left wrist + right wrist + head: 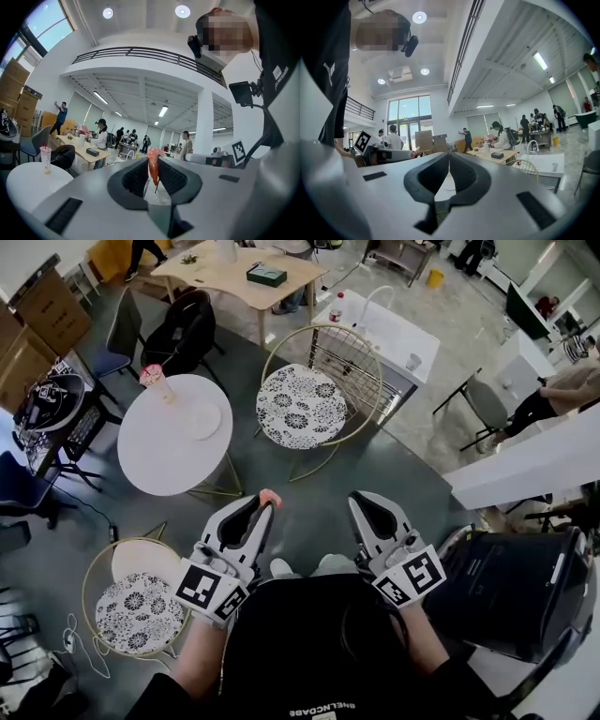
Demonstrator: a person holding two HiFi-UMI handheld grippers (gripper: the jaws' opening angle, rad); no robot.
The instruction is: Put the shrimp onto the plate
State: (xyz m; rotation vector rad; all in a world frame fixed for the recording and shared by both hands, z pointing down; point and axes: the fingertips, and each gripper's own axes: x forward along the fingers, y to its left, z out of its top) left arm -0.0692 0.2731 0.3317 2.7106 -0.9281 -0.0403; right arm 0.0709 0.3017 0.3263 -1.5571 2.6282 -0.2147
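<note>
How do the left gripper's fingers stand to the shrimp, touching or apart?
Touching. The left gripper view shows the shrimp clamped between the fingers of the left gripper, both pressed against its sides.

Open-plan office hall, worktable (239, 276), cardboard boxes (16, 75), mezzanine railing (131, 52)

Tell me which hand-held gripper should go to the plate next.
Left hand-held gripper: it clamps the shrimp, and the plate sits ahead on the left. Right hand-held gripper is shut, empty.
</note>
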